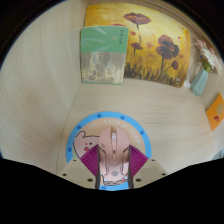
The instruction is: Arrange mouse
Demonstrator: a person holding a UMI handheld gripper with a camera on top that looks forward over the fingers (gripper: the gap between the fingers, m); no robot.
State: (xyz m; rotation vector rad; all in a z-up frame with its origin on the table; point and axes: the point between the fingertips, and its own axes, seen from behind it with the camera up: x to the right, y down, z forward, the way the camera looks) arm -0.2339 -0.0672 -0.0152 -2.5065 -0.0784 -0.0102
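Observation:
A pale beige mouse with a scroll wheel lies lengthwise between my fingers, pointing away from me. My gripper is shut on it, the magenta pads pressing on both of its sides. Under and around the mouse is a round beige mouse mat with a blue rim and a small cartoon drawing. I cannot tell whether the mouse rests on the mat or hangs just above it. The rear of the mouse is hidden between the fingers.
The mat lies on a light wooden table. Beyond it, a yellow picture with purple flowers leans at the back, with a green box in front of it. A teal thing and an orange thing sit to the right.

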